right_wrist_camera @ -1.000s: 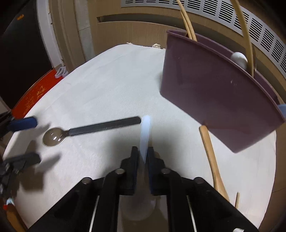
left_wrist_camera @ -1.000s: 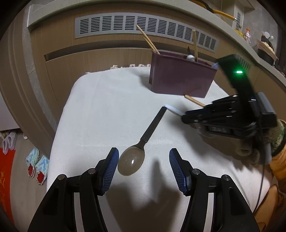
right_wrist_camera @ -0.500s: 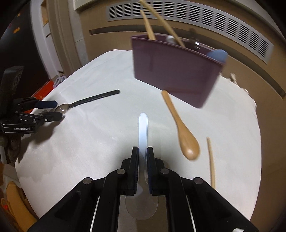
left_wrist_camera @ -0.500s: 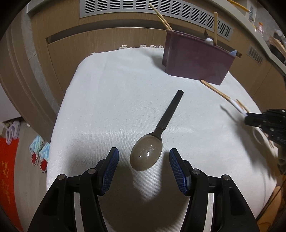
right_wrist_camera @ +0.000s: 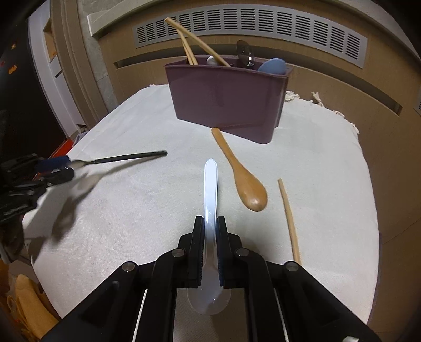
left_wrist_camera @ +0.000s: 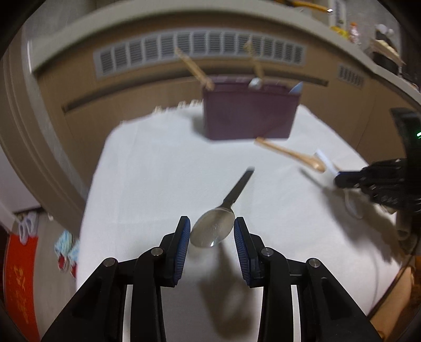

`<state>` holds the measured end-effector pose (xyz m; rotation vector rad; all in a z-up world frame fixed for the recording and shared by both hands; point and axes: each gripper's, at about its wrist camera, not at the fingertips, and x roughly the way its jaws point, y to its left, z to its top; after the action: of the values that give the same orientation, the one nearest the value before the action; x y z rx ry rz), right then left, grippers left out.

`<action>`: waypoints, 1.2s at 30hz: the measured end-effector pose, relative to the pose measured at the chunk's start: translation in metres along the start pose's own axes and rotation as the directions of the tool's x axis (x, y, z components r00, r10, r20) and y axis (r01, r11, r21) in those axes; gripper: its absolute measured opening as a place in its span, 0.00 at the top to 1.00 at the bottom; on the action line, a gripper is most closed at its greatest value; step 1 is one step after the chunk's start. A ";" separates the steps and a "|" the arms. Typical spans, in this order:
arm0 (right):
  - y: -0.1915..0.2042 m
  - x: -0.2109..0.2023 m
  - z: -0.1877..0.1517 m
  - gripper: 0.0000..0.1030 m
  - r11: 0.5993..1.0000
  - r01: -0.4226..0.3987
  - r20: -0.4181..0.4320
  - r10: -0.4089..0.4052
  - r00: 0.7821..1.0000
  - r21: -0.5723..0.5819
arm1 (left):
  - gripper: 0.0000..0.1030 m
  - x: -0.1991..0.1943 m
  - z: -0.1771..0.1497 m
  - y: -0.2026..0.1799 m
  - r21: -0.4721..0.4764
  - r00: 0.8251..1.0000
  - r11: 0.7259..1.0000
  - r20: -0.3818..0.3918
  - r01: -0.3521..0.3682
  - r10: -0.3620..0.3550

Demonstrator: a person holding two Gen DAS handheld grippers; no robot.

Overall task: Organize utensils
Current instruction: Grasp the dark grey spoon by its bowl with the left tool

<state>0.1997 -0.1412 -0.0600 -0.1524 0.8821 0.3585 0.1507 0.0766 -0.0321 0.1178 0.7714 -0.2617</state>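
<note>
A metal spoon with a black handle [left_wrist_camera: 226,210] has its bowl between the blue pads of my left gripper [left_wrist_camera: 211,232]. The jaws have narrowed on the bowl; the spoon seems lifted, casting a shadow on the cloth, also in the right wrist view [right_wrist_camera: 118,159]. My right gripper [right_wrist_camera: 210,231] is shut on a white plastic spoon [right_wrist_camera: 210,189], handle pointing forward, above the cloth. A maroon utensil holder [right_wrist_camera: 226,100] stands at the back with chopsticks and spoons in it.
A wooden spoon [right_wrist_camera: 242,176] lies in front of the holder. A single wooden chopstick [right_wrist_camera: 289,221] lies to its right. A white cloth [right_wrist_camera: 147,210] covers the round table. Wooden cabinets with a vent [right_wrist_camera: 250,23] stand behind.
My left gripper's jaws have closed in around the metal spoon's bowl and it has risen off the cloth. My right gripper has pulled back from the holder with the white spoon.
</note>
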 end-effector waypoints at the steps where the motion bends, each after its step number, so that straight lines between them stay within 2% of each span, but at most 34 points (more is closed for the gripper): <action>1: -0.001 -0.002 -0.001 0.91 1.000 0.000 0.005 0.000 1.000 0.003 | 0.68 -0.007 0.004 -0.003 0.008 1.000 1.000 0.017 0.003 -0.003; 6: -0.004 -0.014 -0.002 0.92 1.000 -0.004 0.040 0.004 0.999 0.011 | 0.73 -0.035 0.024 -0.018 0.038 0.994 0.999 0.112 0.011 -0.016; 7: -0.004 -0.017 -0.003 0.91 1.000 -0.004 0.049 0.003 0.999 0.009 | 0.77 -0.039 0.027 -0.020 0.042 0.992 0.999 0.125 0.013 -0.018; 8: -0.004 -0.020 -0.003 0.91 1.000 -0.003 0.055 0.003 0.998 0.007 | 0.89 -0.042 0.029 -0.022 0.044 0.991 0.999 0.136 0.012 -0.018; 13: -0.004 -0.026 -0.007 0.91 1.000 -0.011 0.062 0.011 0.998 0.008 | 0.89 -0.041 0.034 -0.025 0.040 0.990 0.999 0.143 0.012 -0.017; 16: -0.005 -0.026 -0.010 0.91 1.000 -0.013 0.056 0.012 0.998 0.018 | 0.89 -0.029 0.033 -0.015 0.001 0.994 1.000 0.106 0.008 -0.009; 20: -0.006 -0.026 -0.014 0.91 1.000 -0.013 0.049 0.012 0.999 0.020 | 0.86 -0.015 0.021 -0.010 -0.014 0.998 0.998 0.003 0.058 -0.058; 22: -0.006 -0.023 -0.014 0.91 1.000 -0.012 0.040 0.011 0.999 0.023 | 0.79 -0.003 0.010 -0.016 0.014 0.994 0.996 -0.063 0.091 -0.090; 24: -0.005 -0.020 -0.014 0.91 1.000 -0.016 0.032 0.015 0.999 0.025 | 0.62 0.008 0.000 -0.022 0.044 0.988 0.993 -0.117 0.105 -0.099; 25: -0.004 -0.018 -0.014 0.91 1.000 -0.018 0.029 0.018 0.999 0.024 | 0.59 0.012 -0.006 -0.025 0.057 0.986 0.993 -0.135 0.107 -0.099; 27: 0.000 -0.017 -0.014 0.91 1.000 -0.024 0.024 0.024 0.999 0.017 | 0.56 0.016 -0.017 -0.028 0.053 0.984 0.993 -0.151 0.106 -0.097; 30: 0.003 -0.014 -0.016 0.91 1.000 -0.029 0.016 0.029 0.999 0.006 | 0.53 0.021 -0.031 -0.025 -0.007 0.982 0.995 -0.158 0.103 -0.102; 36: 0.006 -0.005 -0.019 0.91 0.999 -0.034 -0.005 0.034 0.999 0.006 | 0.52 0.034 -0.043 -0.021 -0.102 0.988 0.994 -0.140 0.046 -0.060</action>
<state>0.1812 -0.1419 -0.0681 -0.1328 0.8914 0.3871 0.1396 0.0587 -0.0868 0.0233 0.9290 -0.2673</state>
